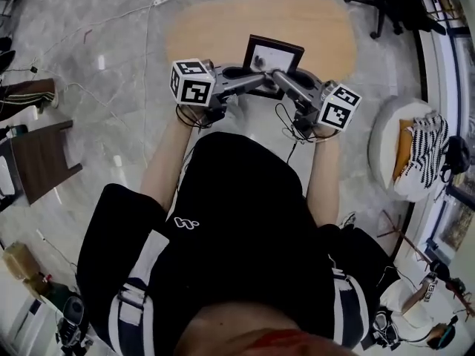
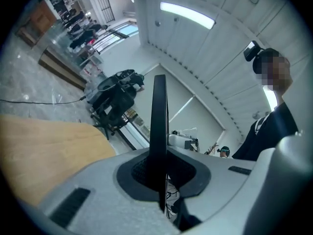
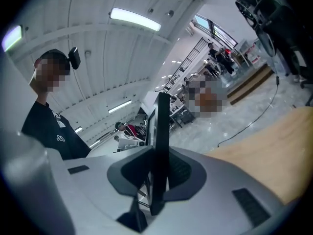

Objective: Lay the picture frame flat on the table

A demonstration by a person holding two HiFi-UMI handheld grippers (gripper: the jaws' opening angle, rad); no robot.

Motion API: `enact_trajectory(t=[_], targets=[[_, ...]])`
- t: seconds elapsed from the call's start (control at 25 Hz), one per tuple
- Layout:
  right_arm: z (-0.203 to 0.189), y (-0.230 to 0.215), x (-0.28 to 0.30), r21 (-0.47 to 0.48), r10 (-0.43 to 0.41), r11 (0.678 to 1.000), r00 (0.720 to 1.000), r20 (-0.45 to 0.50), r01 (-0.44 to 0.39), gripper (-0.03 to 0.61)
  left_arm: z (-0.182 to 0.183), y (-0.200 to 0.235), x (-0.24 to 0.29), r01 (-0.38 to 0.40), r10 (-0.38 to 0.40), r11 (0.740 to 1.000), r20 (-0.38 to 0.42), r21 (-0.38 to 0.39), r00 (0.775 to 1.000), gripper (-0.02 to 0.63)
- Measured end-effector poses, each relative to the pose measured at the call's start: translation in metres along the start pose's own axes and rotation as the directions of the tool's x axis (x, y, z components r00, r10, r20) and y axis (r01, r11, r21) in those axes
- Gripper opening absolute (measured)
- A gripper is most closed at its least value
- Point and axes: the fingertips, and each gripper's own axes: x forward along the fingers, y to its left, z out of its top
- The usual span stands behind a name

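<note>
The picture frame [image 1: 273, 60] is black with a white mat. It hangs over the near edge of the wooden table [image 1: 223, 21], with its face turned up toward the head camera. My left gripper [image 1: 254, 75] is shut on its lower left edge and my right gripper [image 1: 280, 76] on its lower right edge. In the left gripper view the frame [image 2: 159, 126] runs edge-on between the dark pads [image 2: 142, 173] of the gripper [image 2: 160, 176]. The right gripper view shows the same: the frame [image 3: 161, 131] stands edge-on, clamped in the gripper [image 3: 159, 174]. Whether the frame touches the table is hidden.
A black office chair [image 1: 393, 2] stands beyond the table at the far right. A white round seat with striped cloth [image 1: 412, 150] is on the right, a brown stool [image 1: 41, 158] on the left. A cable [image 1: 111, 24] trails over the marble floor.
</note>
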Motion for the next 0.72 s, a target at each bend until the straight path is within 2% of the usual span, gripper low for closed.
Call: enact_trajectory(t=[0.2, 0.36, 0.56, 0.72], targets=[[0.022, -0.057, 0.048, 0.082, -0.048, 0.995, 0.998, -0.049, 0.051, 0.057, 0.033, 0.069, -0.012, -0.034, 0.036, 0.992, 0.015, -0.123, 0.999, 0.03], [0.024, -0.095, 0.076, 0.156, -0.073, 0.984, 0.993, -0.088, 0.086, 0.057, 0.042, 0.114, -0.02, -0.045, 0.046, 0.979, -0.001, -0.2, 0.999, 0.035], [0.003, -0.136, 0.079, 0.256, -0.098, 0.959, 0.989, -0.108, 0.123, 0.058, 0.023, 0.154, -0.012, -0.055, 0.045, 0.956, -0.043, -0.289, 0.998, 0.035], [-0.029, -0.175, 0.078, 0.319, -0.112, 0.934, 0.981, -0.16, 0.159, 0.06, -0.006, 0.191, -0.001, -0.056, 0.045, 0.921, -0.038, -0.386, 0.998, 0.035]])
